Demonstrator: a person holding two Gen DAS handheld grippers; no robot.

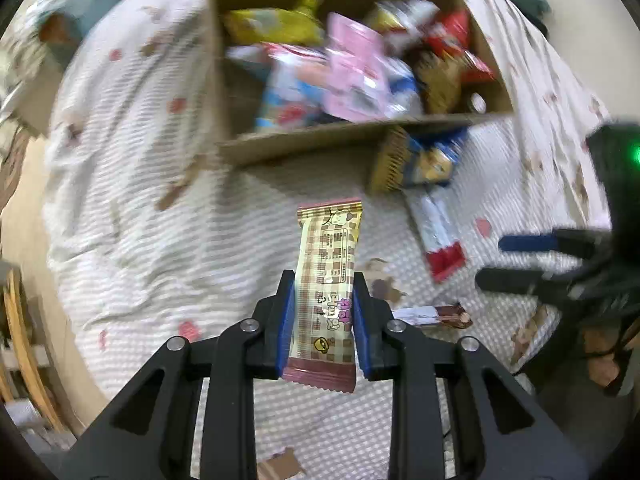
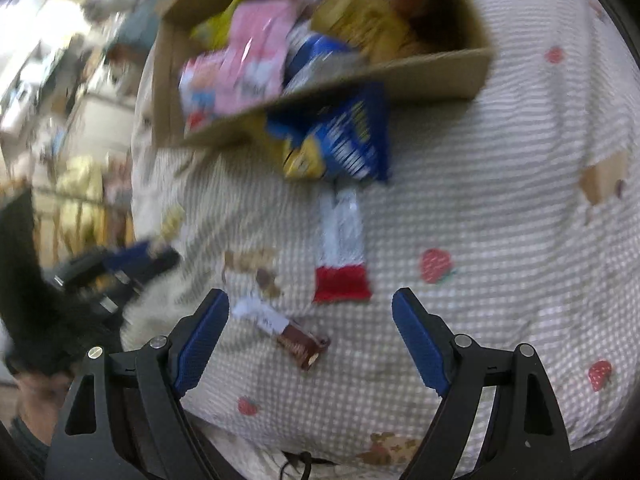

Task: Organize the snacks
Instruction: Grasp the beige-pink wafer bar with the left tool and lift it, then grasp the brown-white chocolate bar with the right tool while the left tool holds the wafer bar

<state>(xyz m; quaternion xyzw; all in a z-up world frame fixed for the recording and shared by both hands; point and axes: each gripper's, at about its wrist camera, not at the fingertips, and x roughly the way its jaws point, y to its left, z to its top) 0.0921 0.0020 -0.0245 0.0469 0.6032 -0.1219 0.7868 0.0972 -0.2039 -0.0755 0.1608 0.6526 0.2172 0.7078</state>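
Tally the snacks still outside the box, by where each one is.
In left gripper: 1, checked bar
On bedspread: 3, blue bag, white-red pack, brown bar
Total: 4

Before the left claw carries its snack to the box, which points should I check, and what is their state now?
1. Left claw clamped on the plaid snack bar: ok.
2. Bar lifted off the bedspread: cannot tell.
3. Cardboard box open on top: ok.
4. Free room in the box: not ok, snacks are piled inside.
5. Right claw open, nothing between its pads: ok.
6. Brown bar and red-and-white stick not yet collected: not ok.
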